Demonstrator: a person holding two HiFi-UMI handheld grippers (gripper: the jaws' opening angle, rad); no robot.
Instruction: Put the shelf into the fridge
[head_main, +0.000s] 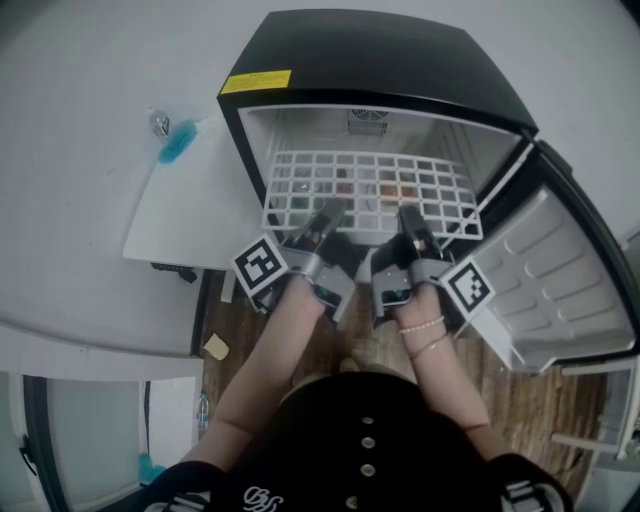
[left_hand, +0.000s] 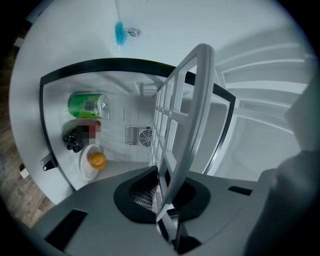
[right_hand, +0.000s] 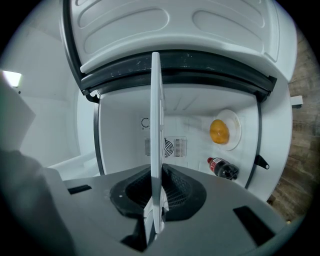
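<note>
Soft, even light was recorded; strong fisheye bending and dark corner vignetting were seen, and near foregrounds were blurred.

Brown wood-plank floor (head_main: 520, 400), plain white wall (head_main: 80, 120), soft even light

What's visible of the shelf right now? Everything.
The shelf is a white grid, plastic-looking, with a thick rim around rows of rectangular openings. It lies about level at the mouth of the open fridge, reaching into the cabinet, with food below it. Its near edge is clamped by the left tongs and the right tongs, side by side. Whether it rests on the side walls can't be told.
</note>
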